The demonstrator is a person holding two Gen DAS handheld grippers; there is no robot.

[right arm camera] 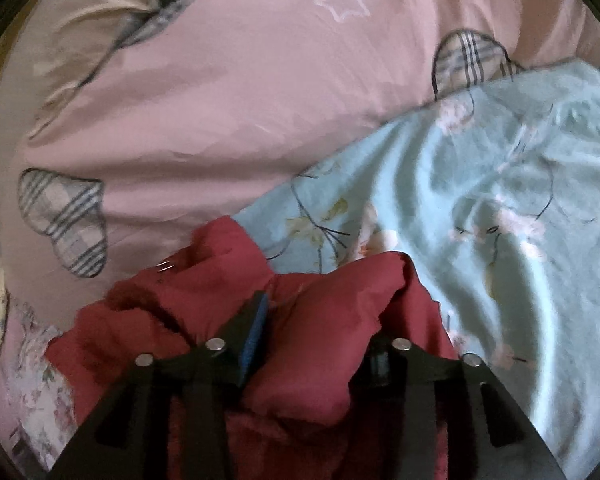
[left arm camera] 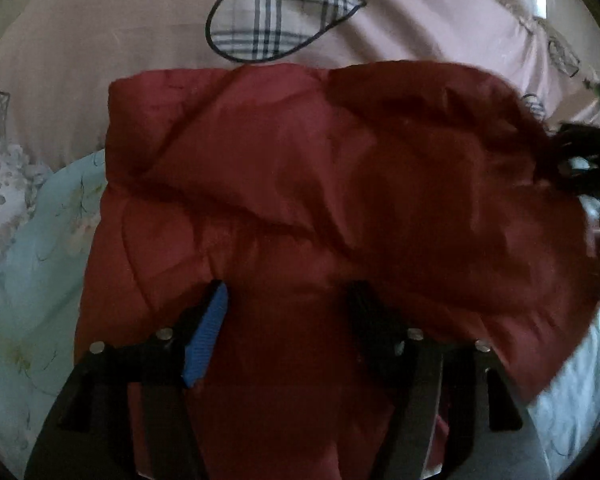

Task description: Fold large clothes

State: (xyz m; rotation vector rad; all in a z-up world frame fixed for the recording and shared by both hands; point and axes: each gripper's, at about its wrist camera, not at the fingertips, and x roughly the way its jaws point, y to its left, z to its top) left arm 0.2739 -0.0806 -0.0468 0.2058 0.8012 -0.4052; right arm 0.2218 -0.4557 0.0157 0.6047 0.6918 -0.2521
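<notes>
A red padded jacket [left arm camera: 300, 184] lies on the bed and fills the middle of the left wrist view. My left gripper [left arm camera: 288, 300] hangs over its near part with its jaws wide apart and nothing clamped between them; its blue pad [left arm camera: 206, 340] shows on the left finger. In the right wrist view a bunched part of the red jacket [right arm camera: 320, 308] sits between the fingers of my right gripper [right arm camera: 320, 320], which stand wide apart. The right finger's tip is buried under the fabric. A dark blurred shape at the right edge of the left view touches the jacket's right end.
The bed has a pink cover with plaid heart patches [left arm camera: 276, 8] [right arm camera: 204, 92]. A pale blue floral sheet [right arm camera: 480, 200] lies to the right in the right view and to the left in the left view [left arm camera: 48, 248]. White fabric [left arm camera: 572, 392] shows lower right.
</notes>
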